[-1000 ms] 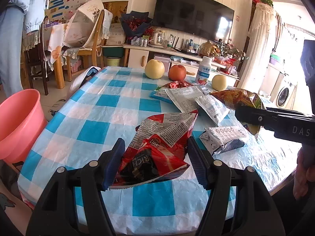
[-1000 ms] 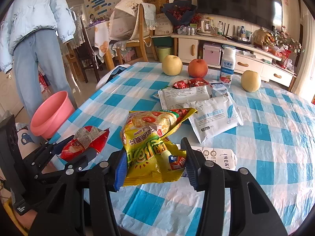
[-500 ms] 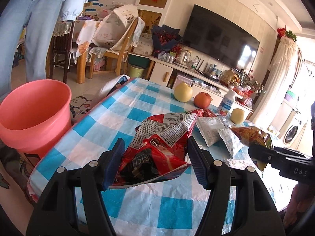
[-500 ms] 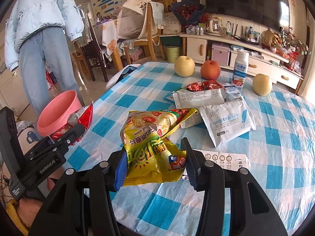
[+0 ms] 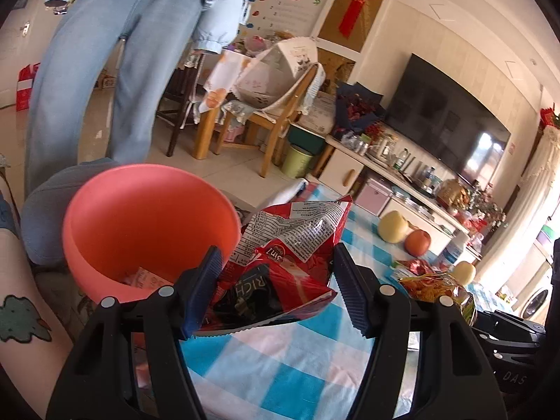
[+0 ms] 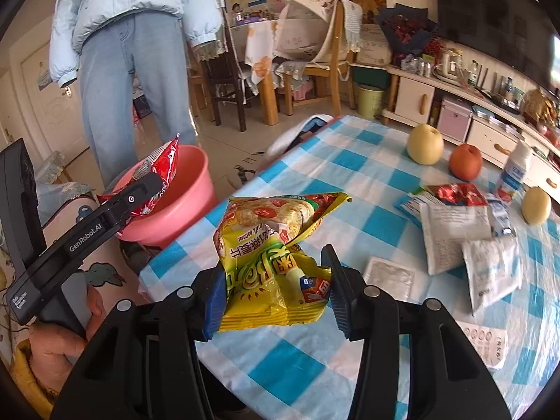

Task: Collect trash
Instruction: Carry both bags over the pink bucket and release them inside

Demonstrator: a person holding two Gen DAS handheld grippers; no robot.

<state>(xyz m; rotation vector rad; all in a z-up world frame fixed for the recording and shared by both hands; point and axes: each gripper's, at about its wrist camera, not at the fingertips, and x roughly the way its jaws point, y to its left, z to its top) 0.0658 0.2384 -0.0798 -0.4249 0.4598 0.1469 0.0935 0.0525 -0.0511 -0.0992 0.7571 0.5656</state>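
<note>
My left gripper (image 5: 276, 287) is shut on a crumpled red snack bag (image 5: 280, 262), held by the near rim of the pink bucket (image 5: 147, 224) that stands off the table's left edge. The right wrist view shows that same red bag (image 6: 161, 171) over the bucket (image 6: 182, 192). My right gripper (image 6: 273, 290) is shut on a yellow snack bag (image 6: 273, 262), above the table's left part. Some scraps lie in the bucket's bottom.
On the blue-checked table (image 6: 367, 189) lie several white packets (image 6: 455, 231), a red wrapper (image 6: 458, 194), two pears (image 6: 425, 143), an apple (image 6: 465, 161) and a small bottle (image 6: 516, 171). A person in jeans (image 6: 129, 87) stands behind the bucket. Chairs (image 6: 315, 52) lie beyond.
Both grippers swung left with their bags. The red bag went from over the table to the bucket's rim; the yellow bag followed toward the table's left edge.
</note>
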